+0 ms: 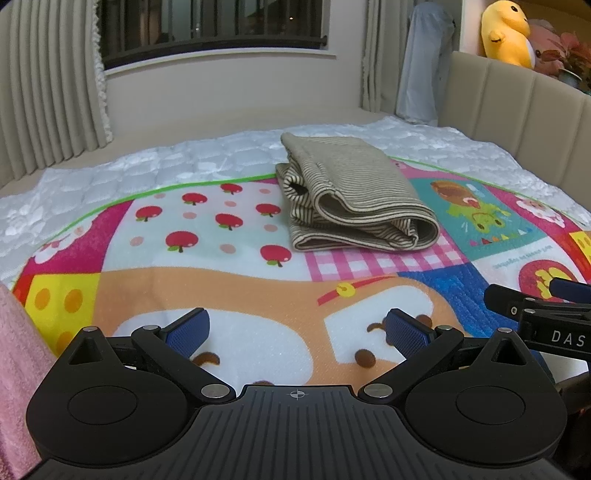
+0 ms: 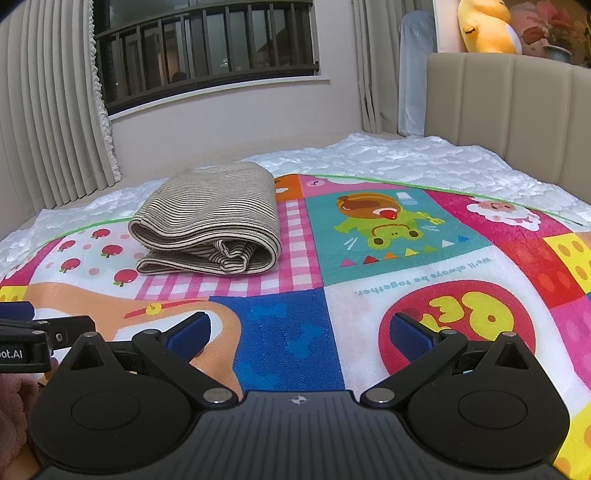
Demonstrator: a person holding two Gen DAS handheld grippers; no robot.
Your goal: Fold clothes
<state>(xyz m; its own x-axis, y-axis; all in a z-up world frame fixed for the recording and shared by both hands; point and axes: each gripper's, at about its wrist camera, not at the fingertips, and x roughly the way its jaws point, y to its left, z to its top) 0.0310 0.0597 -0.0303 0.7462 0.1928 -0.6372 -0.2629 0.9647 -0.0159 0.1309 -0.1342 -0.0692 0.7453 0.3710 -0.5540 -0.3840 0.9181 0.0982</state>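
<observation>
A: What risk is seen from here, taken from near to far?

B: Nearest, a pink fleecy cloth is seen at the left edge of the left wrist view, just beside the left gripper. It could be snagged by a finger if that gripper is swung leftward. The right gripper is held close on the right, its dark fingers showing at the edge of the left view, so a knock between the two tools is judged possible if both are driven inward together.

A: And farther off?

B: The folded striped garment lies on the far middle of the cartoon play mat, partly on the pink checked patch, well apart from both grippers. Its loose rolled layers face the near side; the fold could be undone if only the top layer were pinched or the bundle dragged.

A: How are the grippers posed?

B: Both are held low over the mat, pointed toward the far window, roughly level. On each, the blue-padded fingers are spread wide with nothing between them.
</observation>
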